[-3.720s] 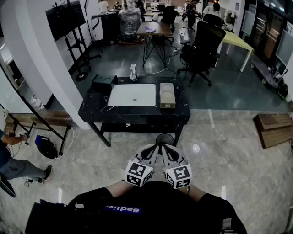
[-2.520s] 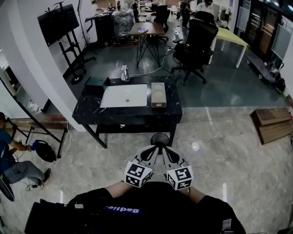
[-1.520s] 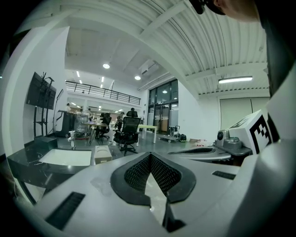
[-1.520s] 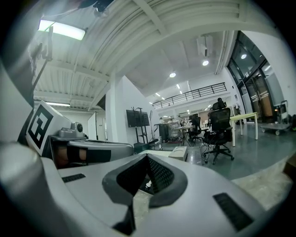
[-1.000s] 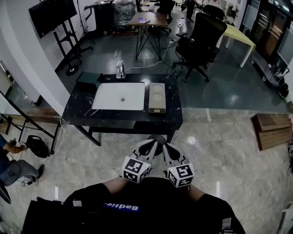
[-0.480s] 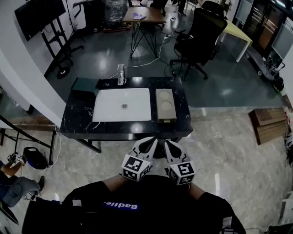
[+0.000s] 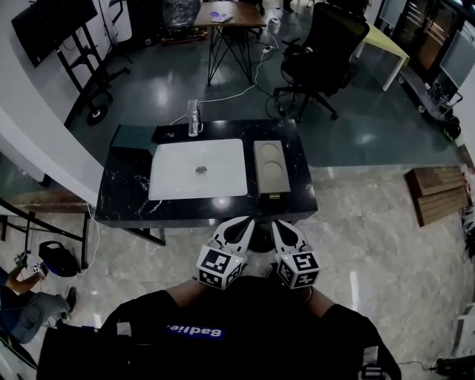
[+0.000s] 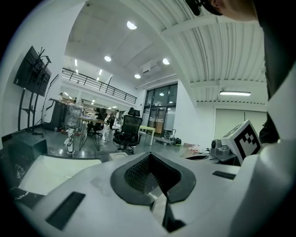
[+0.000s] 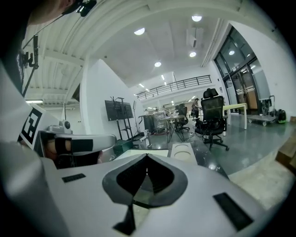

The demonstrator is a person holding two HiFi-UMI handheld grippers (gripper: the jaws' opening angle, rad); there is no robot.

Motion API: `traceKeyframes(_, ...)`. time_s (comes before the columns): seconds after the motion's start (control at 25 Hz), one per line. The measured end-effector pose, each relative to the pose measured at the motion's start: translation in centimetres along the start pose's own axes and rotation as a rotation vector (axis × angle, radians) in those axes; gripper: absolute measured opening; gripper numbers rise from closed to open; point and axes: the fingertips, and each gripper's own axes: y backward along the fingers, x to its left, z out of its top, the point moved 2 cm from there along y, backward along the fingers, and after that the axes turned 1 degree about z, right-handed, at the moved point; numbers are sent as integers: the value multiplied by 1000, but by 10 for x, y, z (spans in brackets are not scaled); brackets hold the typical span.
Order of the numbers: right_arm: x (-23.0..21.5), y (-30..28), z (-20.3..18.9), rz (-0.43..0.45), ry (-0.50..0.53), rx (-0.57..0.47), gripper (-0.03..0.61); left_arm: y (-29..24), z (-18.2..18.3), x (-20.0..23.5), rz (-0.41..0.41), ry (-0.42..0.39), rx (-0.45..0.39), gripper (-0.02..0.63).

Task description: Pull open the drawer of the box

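Note:
The box [image 7: 271, 167] is tan, long and narrow, with two round recesses in its top. It lies on the right part of a black marble table [image 7: 130, 208], beside a white basin [image 7: 199, 169]. Its drawer front [image 7: 272, 196] faces me and looks closed. My left gripper [image 7: 243, 223] and right gripper [image 7: 279, 225] are held side by side near my body, just short of the table's near edge. Both are shut on nothing. In the right gripper view the box [image 9: 184, 150] shows beyond the shut jaws.
A faucet [image 7: 193, 119] and a dark green case [image 7: 133, 138] sit at the table's far side. A black office chair [image 7: 326, 52] and a trestle desk [image 7: 230, 22] stand beyond. Wooden boards [image 7: 441, 194] lie on the floor at right. A person crouches at lower left [image 7: 22, 312].
I have come closer to the table, which now lies right in front of the grippers. Both grippers stay shut and together in front of my body.

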Motion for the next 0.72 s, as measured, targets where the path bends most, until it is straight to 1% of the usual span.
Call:
traceKeyframes(0.2,-19,-26,-11,23,-41,45,2,-2,5,18,61,6,-5,-8)
traceKeyframes(0.4,-31,-43,-26,63,-88,110,2,-7,7,20,88,-8,9,-8)
traceKeyframes(0.64,-40,-56,-36,103,-121,143,3,-8,14,26,137,-11,4,-8)
traceKeyframes(0.68,-41,-58,-38,110,-130,148,5,-9,15,26,142,-13,2,-8)
traceKeyframes(0.72,-42,-60,-40,117,-142,153,23,-10,16,27,146,-14,1,-8)
